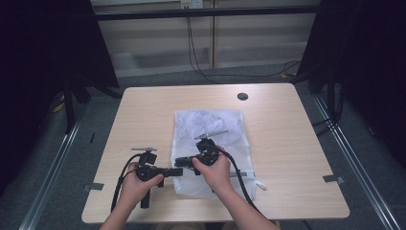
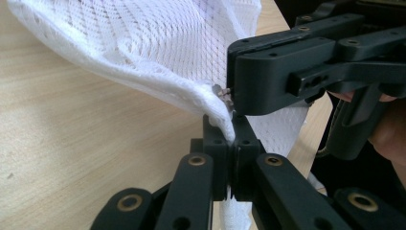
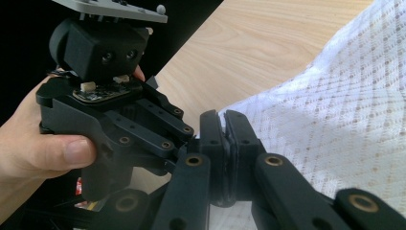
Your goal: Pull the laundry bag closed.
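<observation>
While the white mesh bag point(image 1: 210, 143) lies flat mid-frame on the desk point(image 1: 287, 143), left gripper point(image 1: 178, 171) and right gripper point(image 1: 181, 162) meet at its lower-left edge, both clamped on the hem, jaws closed on fabric.

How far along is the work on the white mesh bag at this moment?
Done: both grippers have a hold. The left gripper is shut on the hem of the white mesh bag, by a small metal piece, perhaps its zip pull. The right gripper is shut on the same edge close beside it. In hand: that two-point pinch at the bag's left edge. Left: whatever opening or pulling follows; the bag lies mostly flat on the table.
</observation>
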### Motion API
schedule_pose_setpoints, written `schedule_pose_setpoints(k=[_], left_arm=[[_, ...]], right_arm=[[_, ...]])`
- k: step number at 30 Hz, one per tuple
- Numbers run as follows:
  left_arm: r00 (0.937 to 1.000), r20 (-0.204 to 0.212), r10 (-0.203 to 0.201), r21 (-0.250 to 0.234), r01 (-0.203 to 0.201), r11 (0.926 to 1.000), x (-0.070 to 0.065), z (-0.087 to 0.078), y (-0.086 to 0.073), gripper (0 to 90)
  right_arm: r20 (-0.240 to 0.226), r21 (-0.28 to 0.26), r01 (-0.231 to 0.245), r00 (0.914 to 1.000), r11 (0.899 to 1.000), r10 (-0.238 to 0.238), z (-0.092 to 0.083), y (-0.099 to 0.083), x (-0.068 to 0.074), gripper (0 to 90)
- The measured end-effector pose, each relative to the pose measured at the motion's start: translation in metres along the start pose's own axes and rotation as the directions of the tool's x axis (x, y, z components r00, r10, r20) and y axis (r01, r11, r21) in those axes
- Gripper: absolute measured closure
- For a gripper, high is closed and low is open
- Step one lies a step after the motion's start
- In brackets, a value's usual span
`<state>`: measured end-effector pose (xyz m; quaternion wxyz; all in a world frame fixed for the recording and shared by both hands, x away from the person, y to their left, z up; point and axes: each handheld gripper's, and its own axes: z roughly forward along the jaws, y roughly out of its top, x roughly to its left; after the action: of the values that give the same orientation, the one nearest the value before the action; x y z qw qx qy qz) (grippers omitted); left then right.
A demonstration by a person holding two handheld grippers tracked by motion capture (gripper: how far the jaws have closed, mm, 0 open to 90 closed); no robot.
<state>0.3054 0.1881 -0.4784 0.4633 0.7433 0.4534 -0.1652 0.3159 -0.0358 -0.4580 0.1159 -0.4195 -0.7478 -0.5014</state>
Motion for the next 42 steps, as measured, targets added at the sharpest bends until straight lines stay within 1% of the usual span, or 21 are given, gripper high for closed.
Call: schedule_pose_setpoints(k=[3,4,5,6,7,8,9,10,12,15,18,20,23,24,25,31,33,36,38,40,42], left_arm=[[1.0000,-0.002,0.001,0.002,-0.001,1.0000,0.000,0.001,0.000,86.0],[0.9998,-0.001,0.018,0.007,-0.018,0.9998,0.002,0.002,0.000,83.8],[0.9998,-0.001,0.018,0.007,-0.018,0.9998,0.002,0.002,0.000,80.9],[0.9997,-0.008,0.023,0.011,-0.023,0.9997,0.002,0.003,0.000,80.9],[0.9991,-0.012,0.040,0.018,-0.040,0.9990,0.001,0.004,0.000,86.4],[0.9991,-0.012,0.040,0.018,-0.040,0.9990,0.001,0.004,0.000,87.4],[0.9993,-0.012,0.036,0.019,-0.036,0.9992,0.001,0.004,0.001,87.4],[0.9998,0.001,0.019,0.022,-0.019,0.9996,0.001,0.004,0.001,88.1],[0.9997,-0.017,0.020,0.030,-0.020,0.9993,0.001,0.004,0.002,88.3],[0.9998,-0.011,0.013,0.028,-0.013,0.9995,0.000,0.003,0.003,88.6],[0.9999,-0.010,0.012,0.021,-0.012,0.9997,-0.002,0.003,0.005,88.6],[1.0000,-0.009,0.002,0.019,-0.002,0.9998,-0.002,0.003,0.005,88.7],[1.0000,0.002,-0.005,0.015,0.005,0.9999,-0.002,0.003,0.005,88.7],[1.0000,0.002,-0.005,0.015,0.005,0.9999,-0.002,0.003,0.005,88.7],[1.0000,0.004,-0.002,0.017,0.002,0.9998,-0.003,0.004,0.004,88.7],[1.0000,-0.005,-0.003,0.022,0.003,0.9998,-0.003,0.003,0.004,88.7],[1.0000,0.003,-0.006,0.020,0.006,0.9998,-0.004,0.003,0.004,88.7],[1.0000,-0.007,-0.001,0.018,0.001,0.9998,-0.004,0.004,0.004,88.7],[1.0000,-0.001,-0.004,0.016,0.004,0.9999,-0.004,0.004,0.004,88.7],[1.0000,0.000,0.000,0.017,0.000,0.9999,-0.005,0.004,0.004,88.7],[1.0000,-0.003,-0.003,0.013,0.003,0.9999,-0.005,0.004,0.004,88.7]], right_arm=[[-0.002,-0.001,-0.001,1.0000,1.000,0.001,0.001,-0.001,0.000,87.3],[-0.006,-0.002,0.000,1.0000,1.000,0.000,0.002,-0.001,0.000,87.3],[-0.006,-0.002,0.000,1.0000,1.000,0.000,0.002,-0.001,0.000,87.3],[-0.014,-0.006,-0.004,0.9999,1.000,0.004,0.002,0.000,0.000,87.3],[-0.011,-0.005,-0.001,0.9999,1.000,0.001,0.002,0.000,0.001,87.3],[-0.011,-0.005,-0.001,0.9999,1.000,0.001,0.002,0.000,0.001,87.3],[-0.006,-0.005,-0.004,1.0000,1.000,0.004,0.002,0.001,0.001,87.3],[-0.008,0.000,-0.008,0.9999,1.000,0.008,0.001,0.001,0.000,87.3],[-0.005,-0.001,-0.004,1.0000,1.000,0.004,0.001,0.001,0.000,87.3],[0.016,0.007,0.010,0.9998,1.000,-0.010,0.000,0.000,-0.001,87.5],[0.004,-0.001,-0.011,0.9999,1.000,0.011,-0.004,-0.001,-0.003,87.6],[0.011,0.002,-0.002,0.9999,1.000,0.002,-0.005,-0.001,-0.002,87.6],[0.011,0.002,-0.006,0.9999,1.000,0.006,-0.008,-0.002,-0.003,87.7],[0.011,0.002,-0.006,0.9999,1.000,0.006,-0.008,-0.002,-0.003,87.7],[-0.008,-0.006,-0.016,0.9998,1.000,0.016,-0.009,-0.003,-0.006,87.7],[-0.007,-0.002,-0.020,0.9998,1.000,0.019,-0.010,-0.006,-0.007,87.7],[-0.015,-0.006,-0.018,0.9997,1.000,0.018,-0.011,-0.006,-0.008,87.7],[-0.013,-0.004,-0.018,0.9998,1.000,0.018,-0.012,-0.006,-0.008,87.7],[-0.009,-0.004,-0.014,0.9999,1.000,0.014,-0.013,-0.006,-0.008,87.7],[-0.019,-0.007,-0.022,0.9996,1.000,0.022,-0.014,-0.006,-0.009,87.7],[-0.011,-0.003,-0.021,0.9997,1.000,0.021,-0.015,-0.006,-0.009,87.8]])
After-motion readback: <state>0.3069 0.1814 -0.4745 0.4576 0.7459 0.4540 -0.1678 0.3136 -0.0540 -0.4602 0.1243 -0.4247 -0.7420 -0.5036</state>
